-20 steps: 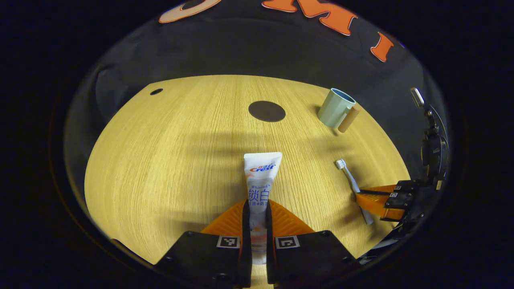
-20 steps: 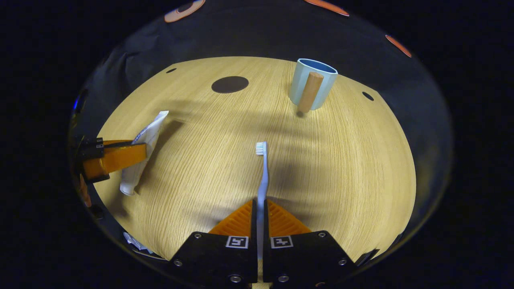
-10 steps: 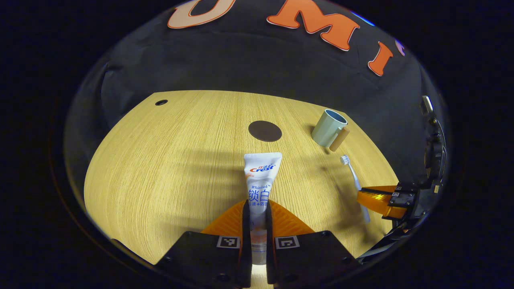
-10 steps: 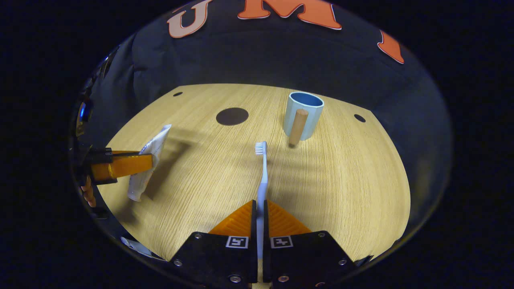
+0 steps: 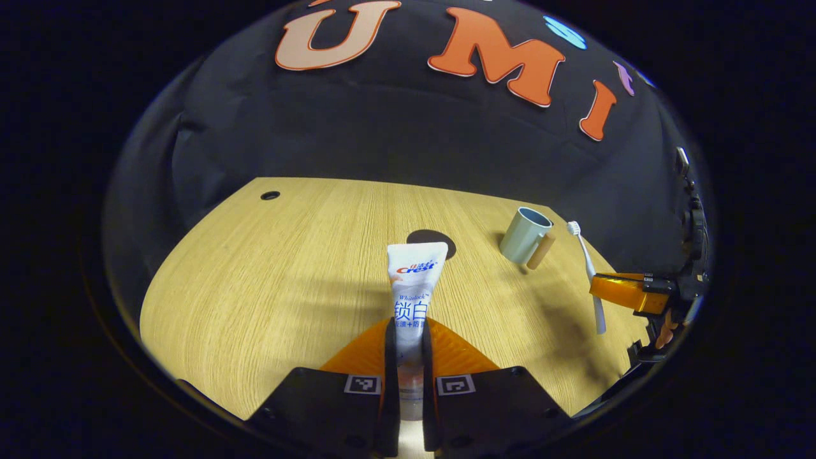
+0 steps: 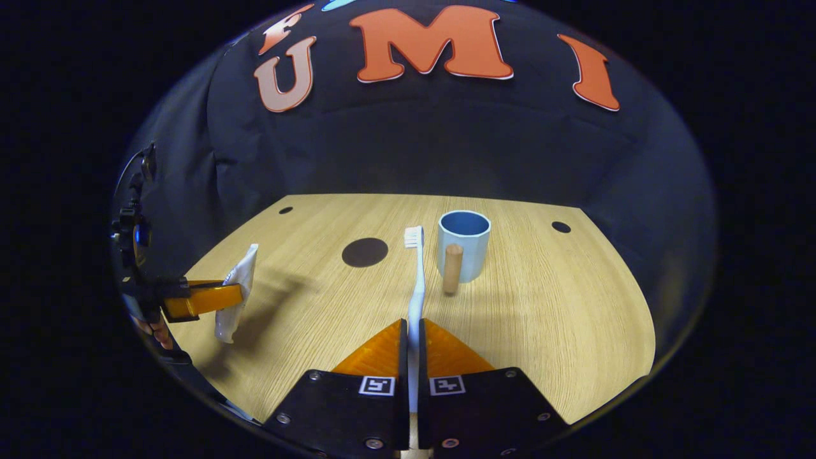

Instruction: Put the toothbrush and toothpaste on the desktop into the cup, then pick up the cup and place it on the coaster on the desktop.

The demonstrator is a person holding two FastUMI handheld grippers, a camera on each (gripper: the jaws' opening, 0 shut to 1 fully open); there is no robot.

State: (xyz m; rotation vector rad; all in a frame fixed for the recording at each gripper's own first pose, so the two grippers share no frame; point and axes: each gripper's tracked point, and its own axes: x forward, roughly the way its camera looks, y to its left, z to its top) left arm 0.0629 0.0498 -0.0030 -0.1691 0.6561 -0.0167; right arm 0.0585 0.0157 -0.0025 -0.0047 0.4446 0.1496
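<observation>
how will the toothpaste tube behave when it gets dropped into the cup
The toothpaste tube, clamped near its cap end by the left gripper, stands straight, so it seems fairly stiff. Taller than the cup, it will probably lean on the rim.

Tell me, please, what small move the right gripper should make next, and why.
Probably carry the toothbrush forward and slightly right until its lower end is over the cup, then tip it upright. The right gripper is shut on the handle, lifted off the desktop, and the cup stands upright, open and empty just beyond the bristles.
</observation>
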